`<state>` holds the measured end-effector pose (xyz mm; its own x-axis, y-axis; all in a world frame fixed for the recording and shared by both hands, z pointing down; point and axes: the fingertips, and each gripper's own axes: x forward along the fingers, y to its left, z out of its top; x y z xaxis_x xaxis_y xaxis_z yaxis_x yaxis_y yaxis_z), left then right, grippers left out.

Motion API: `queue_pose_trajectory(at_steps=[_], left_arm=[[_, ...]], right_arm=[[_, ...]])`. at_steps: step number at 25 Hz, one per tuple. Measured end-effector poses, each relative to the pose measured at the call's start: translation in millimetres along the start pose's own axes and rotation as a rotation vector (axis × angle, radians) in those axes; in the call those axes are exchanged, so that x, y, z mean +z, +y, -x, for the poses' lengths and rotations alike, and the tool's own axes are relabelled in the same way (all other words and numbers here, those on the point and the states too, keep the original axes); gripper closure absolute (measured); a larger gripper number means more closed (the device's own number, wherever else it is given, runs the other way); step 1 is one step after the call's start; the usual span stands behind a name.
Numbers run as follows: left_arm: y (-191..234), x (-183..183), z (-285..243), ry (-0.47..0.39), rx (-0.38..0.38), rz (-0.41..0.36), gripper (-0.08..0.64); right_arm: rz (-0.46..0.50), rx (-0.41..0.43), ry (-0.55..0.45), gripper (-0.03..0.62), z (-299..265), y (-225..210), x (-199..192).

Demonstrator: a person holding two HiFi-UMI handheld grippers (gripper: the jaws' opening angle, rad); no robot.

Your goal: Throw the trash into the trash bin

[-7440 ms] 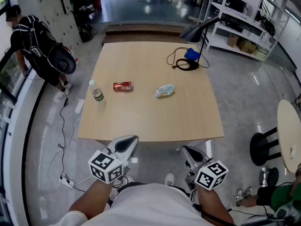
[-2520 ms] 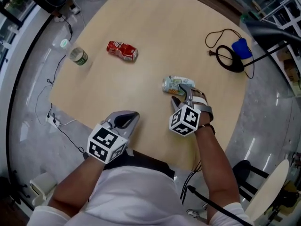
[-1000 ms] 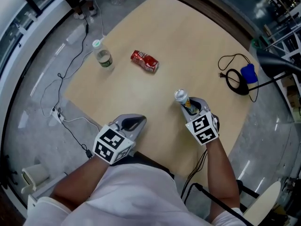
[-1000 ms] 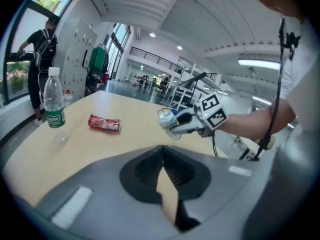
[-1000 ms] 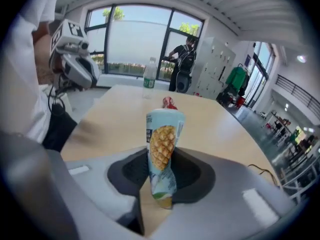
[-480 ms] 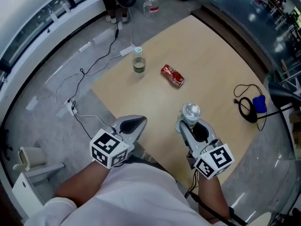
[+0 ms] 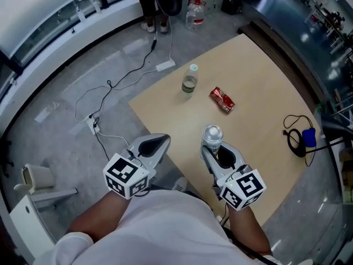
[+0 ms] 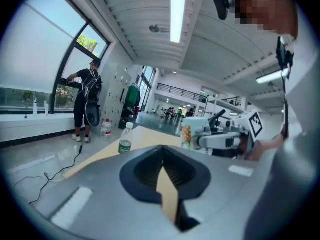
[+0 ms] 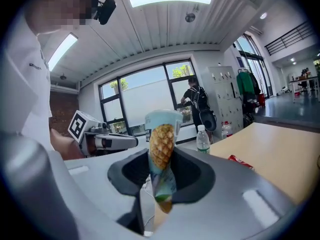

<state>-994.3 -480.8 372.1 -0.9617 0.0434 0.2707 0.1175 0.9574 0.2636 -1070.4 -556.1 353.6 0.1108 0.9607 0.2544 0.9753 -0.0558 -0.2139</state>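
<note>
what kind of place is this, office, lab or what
Probably an open-plan lab or workshop hall, not a home: a polished grey floor, tall windows, a bank of lockers, and a plain wooden table standing in the open.

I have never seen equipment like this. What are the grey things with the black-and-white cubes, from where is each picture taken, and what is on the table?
No robot here: a person holds a two-jaw gripper in each hand; the patterned cubes are part of them. One picture comes from a camera on the person's head, looking down. The other two come from cameras riding on each gripper, looking along its jaws. The left gripper is shut and empty. The right gripper clamps a pineapple can, held upright. On the table a water bottle stands and a red can lies.
</note>
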Motion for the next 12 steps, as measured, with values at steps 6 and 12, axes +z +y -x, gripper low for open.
queue_pose_trajectory(at_steps=[6, 12], left_arm=[[40.0, 4.8, 50.0, -0.057, 0.079, -0.019, 0.551], [100.0, -5.6, 121.6, -0.08, 0.195, 0.023, 0.551]], right_arm=[[0.046, 0.093, -0.005, 0.483, -48.3, 48.3, 12.5], [0.078, 0.207, 0.027, 0.485, -110.6, 114.9, 14.4]])
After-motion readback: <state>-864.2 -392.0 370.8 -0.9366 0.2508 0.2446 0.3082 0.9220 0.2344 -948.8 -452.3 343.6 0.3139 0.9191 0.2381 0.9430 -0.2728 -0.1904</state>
